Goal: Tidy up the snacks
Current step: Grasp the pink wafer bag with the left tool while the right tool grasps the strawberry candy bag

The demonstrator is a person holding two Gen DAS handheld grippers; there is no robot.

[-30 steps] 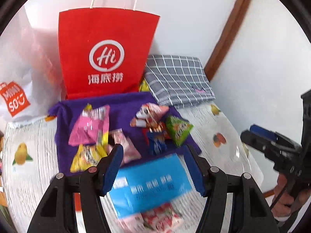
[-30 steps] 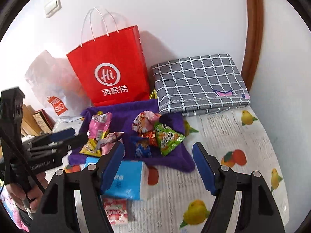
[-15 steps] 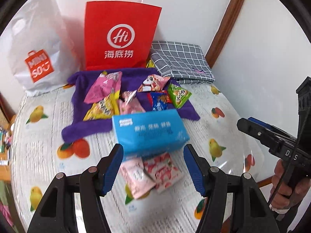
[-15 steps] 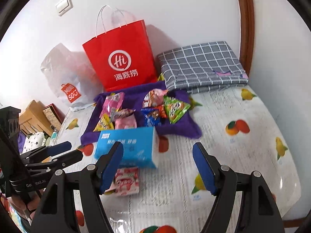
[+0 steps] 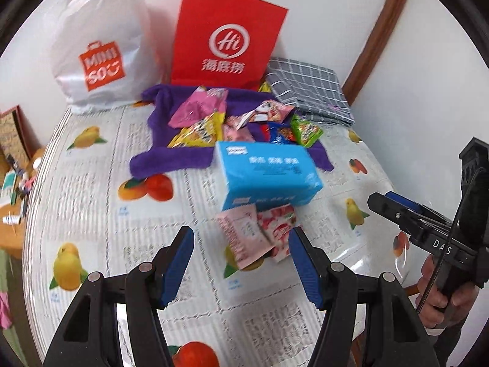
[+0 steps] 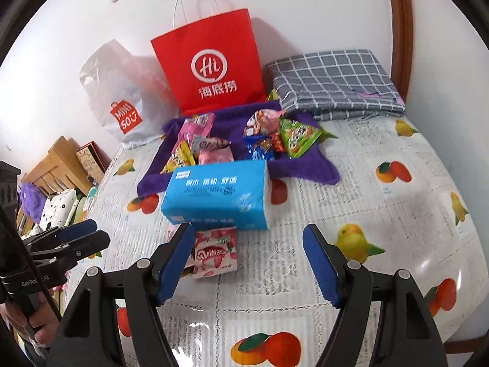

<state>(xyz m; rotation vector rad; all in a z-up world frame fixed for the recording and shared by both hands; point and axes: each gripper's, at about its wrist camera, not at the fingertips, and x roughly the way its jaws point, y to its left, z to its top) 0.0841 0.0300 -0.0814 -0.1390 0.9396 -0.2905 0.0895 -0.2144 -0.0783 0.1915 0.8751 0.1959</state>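
Several snack packets lie on a purple cloth at the back of the table; the right wrist view shows the same packets. A blue tissue pack sits at the cloth's front edge. Two pink packets lie just in front of it, one with strawberries. My left gripper hovers open above and short of the pink packets, holding nothing. My right gripper is open and empty too, its left finger beside the strawberry packet.
A red paper bag, a white plastic bag and a folded grey checked cloth stand against the wall. The fruit-print tablecloth covers the table. A hand holds the right gripper at the table's right edge. Clutter lies left of the table.
Both grippers have drawn back from the cloth toward the table's near side and sunk a little. The pink packets and more tablecloth have come into view. The jaws stay as they were.
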